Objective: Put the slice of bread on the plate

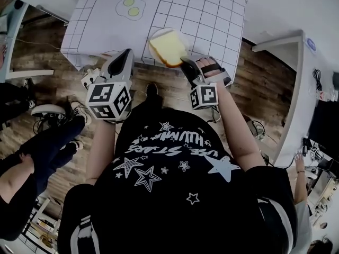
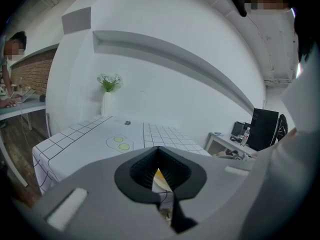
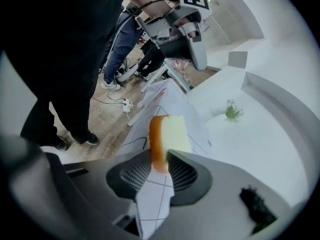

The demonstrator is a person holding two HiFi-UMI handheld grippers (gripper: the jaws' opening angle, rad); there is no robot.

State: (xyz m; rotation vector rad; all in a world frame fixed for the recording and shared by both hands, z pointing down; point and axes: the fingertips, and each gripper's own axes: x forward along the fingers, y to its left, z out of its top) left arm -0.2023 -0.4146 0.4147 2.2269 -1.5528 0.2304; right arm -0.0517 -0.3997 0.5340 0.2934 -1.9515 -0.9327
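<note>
The slice of bread (image 1: 168, 47), pale with an orange-brown crust, lies on the white plate (image 1: 181, 35) at the near edge of the grid-patterned table (image 1: 206, 9). My right gripper (image 1: 186, 62) reaches it from the near right. In the right gripper view the bread's (image 3: 170, 134) crust edge sits between the jaws of my right gripper (image 3: 161, 160), which stand slightly apart around it, so I read them as open. My left gripper (image 1: 126, 56) hovers just off the table's near edge, left of the plate. It is shut and empty, with its jaws (image 2: 159, 151) meeting at the tip.
A fried-egg drawing (image 1: 131, 7) is printed on the tablecloth beyond the plate. A vase of flowers (image 2: 108, 86) stands at the table's far end. A white side desk (image 1: 286, 52) is on the right. A seated person's legs (image 1: 42, 142) and floor cables are on the left.
</note>
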